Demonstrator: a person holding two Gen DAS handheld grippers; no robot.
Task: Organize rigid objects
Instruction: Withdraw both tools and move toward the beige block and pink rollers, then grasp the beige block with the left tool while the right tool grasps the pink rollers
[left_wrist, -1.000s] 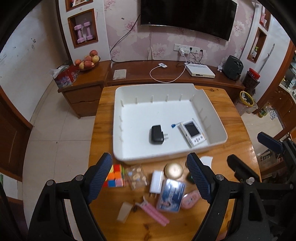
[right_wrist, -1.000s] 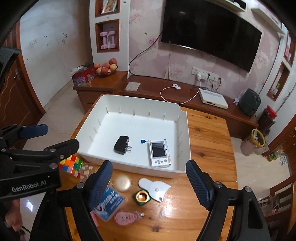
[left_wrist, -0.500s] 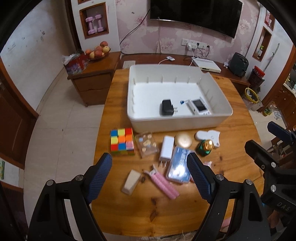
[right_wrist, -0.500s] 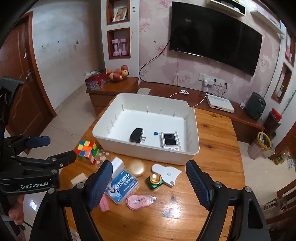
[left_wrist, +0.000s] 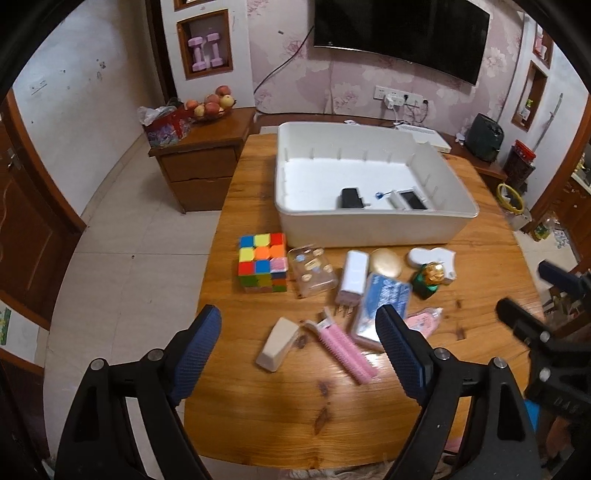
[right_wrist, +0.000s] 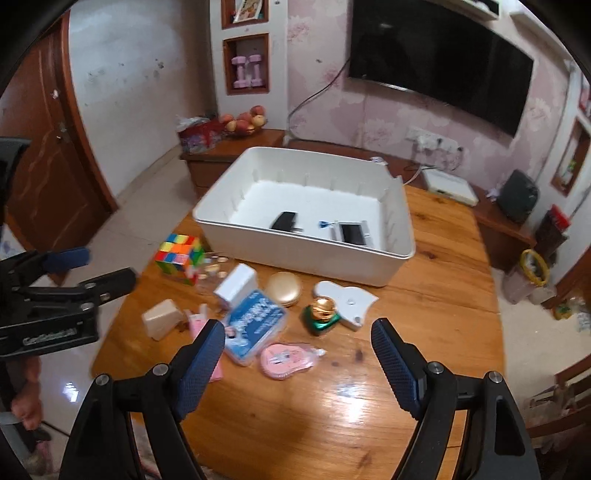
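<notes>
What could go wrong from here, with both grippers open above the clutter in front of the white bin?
1. The white charger, gold compact and blue card case lie packed together; a closing gripper may catch or shove a neighbour.
2. The flat card case offers little edge, so fingers could slip.
3. The small green bottle stands upright beside the white holder; a passing right gripper might topple it.

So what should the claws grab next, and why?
Probably lower the left claw onto the pink comb. Both claws are open and empty, the comb lies loose on the table right between the left claw's fingers, and the white bin has plenty of bare floor.
</notes>
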